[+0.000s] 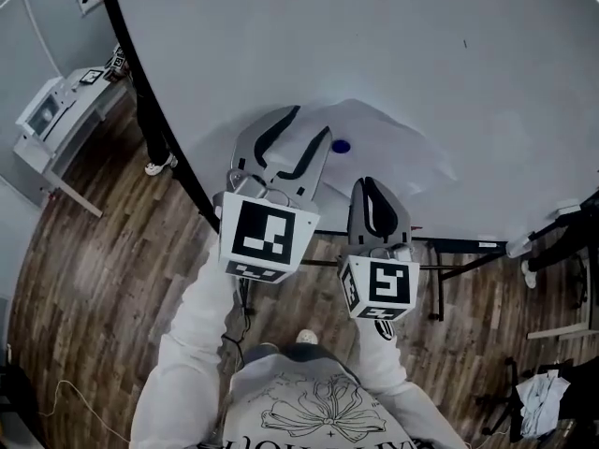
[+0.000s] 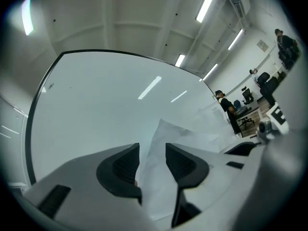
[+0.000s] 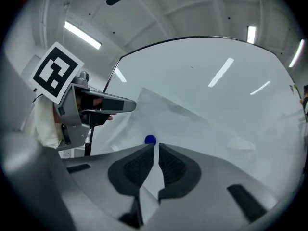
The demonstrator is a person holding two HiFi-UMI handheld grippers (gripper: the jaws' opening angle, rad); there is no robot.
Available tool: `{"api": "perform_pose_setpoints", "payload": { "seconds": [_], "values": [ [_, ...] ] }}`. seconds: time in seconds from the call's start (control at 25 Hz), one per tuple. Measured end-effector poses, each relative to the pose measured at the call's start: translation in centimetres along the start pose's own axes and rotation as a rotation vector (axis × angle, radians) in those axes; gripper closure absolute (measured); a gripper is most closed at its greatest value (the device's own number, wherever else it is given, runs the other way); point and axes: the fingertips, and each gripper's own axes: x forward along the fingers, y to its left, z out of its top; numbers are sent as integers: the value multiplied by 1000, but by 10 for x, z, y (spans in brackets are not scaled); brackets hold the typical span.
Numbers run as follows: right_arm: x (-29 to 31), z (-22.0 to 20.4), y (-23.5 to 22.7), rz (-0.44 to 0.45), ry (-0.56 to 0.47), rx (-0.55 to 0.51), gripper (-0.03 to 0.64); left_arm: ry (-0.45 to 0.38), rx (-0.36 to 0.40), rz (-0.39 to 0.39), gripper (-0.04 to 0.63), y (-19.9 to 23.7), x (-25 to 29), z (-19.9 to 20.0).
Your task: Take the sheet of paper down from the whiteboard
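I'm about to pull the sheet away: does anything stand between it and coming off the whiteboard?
Yes: a blue magnet sits on the sheet of paper against the whiteboard, just beyond the right gripper, whose jaws are shut on the sheet's edge. Nothing else visible blocks it.

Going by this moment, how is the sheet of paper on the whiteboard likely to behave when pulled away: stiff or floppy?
Probably floppy: the sheet of paper bulges and creases off the whiteboard. Likely light, since the one small blue magnet in view seems enough to pin it. It may tear if tugged hard, as the right gripper pinches only its edge.
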Motion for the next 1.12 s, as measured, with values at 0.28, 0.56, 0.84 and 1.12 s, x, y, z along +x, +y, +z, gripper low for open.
{"api": "perform_pose_setpoints", "payload": {
  "seconds": [0.28, 0.56, 0.84, 1.12],
  "values": [
    [11, -3, 2, 86, -1, 2, 588, 81, 85, -65, 443, -4, 16, 2],
    [17, -1, 9, 96, -6, 0, 581, 145, 152, -121, 487, 4, 19, 4],
    [30, 11, 18, 68, -19, -69, 538, 184, 208, -120, 580, 3, 21, -5],
    [53, 12, 28, 25, 4, -164, 482, 191, 109, -157, 589, 6, 19, -6]
  ]
}}
